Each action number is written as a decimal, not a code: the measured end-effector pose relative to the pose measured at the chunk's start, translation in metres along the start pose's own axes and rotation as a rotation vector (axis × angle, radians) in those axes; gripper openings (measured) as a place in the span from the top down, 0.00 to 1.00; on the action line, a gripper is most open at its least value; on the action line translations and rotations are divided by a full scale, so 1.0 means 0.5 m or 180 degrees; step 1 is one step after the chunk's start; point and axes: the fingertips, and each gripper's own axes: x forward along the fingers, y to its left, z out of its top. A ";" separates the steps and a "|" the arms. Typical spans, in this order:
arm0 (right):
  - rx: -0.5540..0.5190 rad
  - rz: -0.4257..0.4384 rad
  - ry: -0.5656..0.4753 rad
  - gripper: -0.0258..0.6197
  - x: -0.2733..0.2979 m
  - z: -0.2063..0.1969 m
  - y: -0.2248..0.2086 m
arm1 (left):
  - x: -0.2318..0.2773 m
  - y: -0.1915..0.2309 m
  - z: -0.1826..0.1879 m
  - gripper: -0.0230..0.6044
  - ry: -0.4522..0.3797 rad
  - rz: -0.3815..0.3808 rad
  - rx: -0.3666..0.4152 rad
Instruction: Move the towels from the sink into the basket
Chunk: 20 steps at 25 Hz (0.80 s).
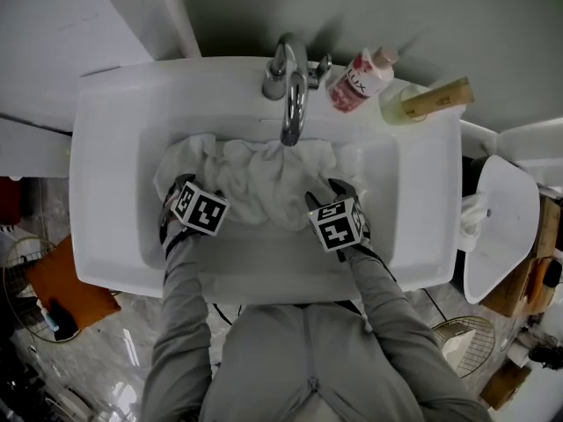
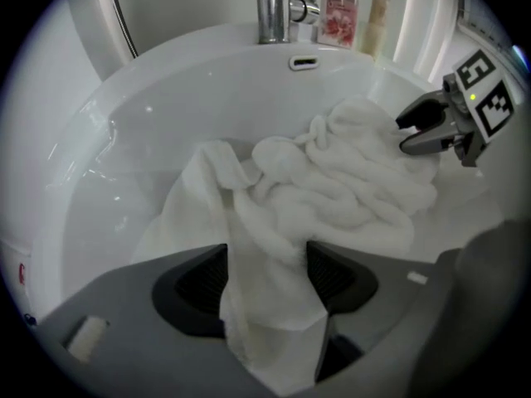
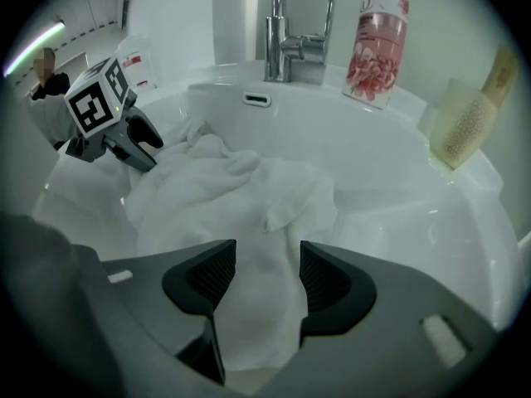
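Two claws reached down into the white sink point(image 1: 106, 192), both pointing steeply at the basin. The left claw point(image 2: 265, 276) stood open, with a fold of the white towels point(image 1: 255, 183) lying between its jaws, not pinched. The right claw point(image 3: 267, 276) was open as well, towel cloth showing between its jaws. The towels lay bunched in the basin just below the tap point(image 1: 292, 104). A pink bottle point(image 1: 359, 79) lay on the sink's back rim.

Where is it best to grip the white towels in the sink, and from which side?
The bunched folds at the near edge of the towels, from above: cloth there sits inside the open left gripper and right gripper; the faucet overhangs the far edge.
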 end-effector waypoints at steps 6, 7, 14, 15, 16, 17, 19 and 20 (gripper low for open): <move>-0.0025 -0.0041 0.0259 0.62 0.052 -0.023 0.001 | 0.018 0.002 0.002 0.41 0.0071 -0.0272 -0.0077; -0.0022 -0.0050 0.0269 0.62 0.057 -0.023 0.003 | 0.019 0.002 0.003 0.42 0.0084 -0.0304 -0.0070; -0.0050 0.0020 0.0285 0.62 0.065 -0.020 0.009 | 0.026 0.002 0.004 0.42 0.0207 -0.0392 0.0013; -0.0035 0.0053 0.0291 0.63 0.066 -0.021 0.010 | 0.027 0.002 0.004 0.42 0.0221 -0.0394 0.0024; -0.0016 0.0093 0.0298 0.65 0.067 -0.021 0.011 | 0.028 0.002 0.004 0.42 0.0233 -0.0398 0.0033; -0.0002 0.0133 0.0304 0.66 0.068 -0.021 0.013 | 0.028 0.000 0.005 0.42 0.0241 -0.0411 0.0037; -0.0007 0.0206 0.0306 0.69 0.069 -0.020 0.019 | 0.028 -0.008 0.006 0.45 0.0245 -0.0485 0.0018; -0.0023 0.0239 0.0304 0.72 0.069 -0.020 0.024 | 0.027 -0.011 0.007 0.53 0.0244 -0.0517 0.0001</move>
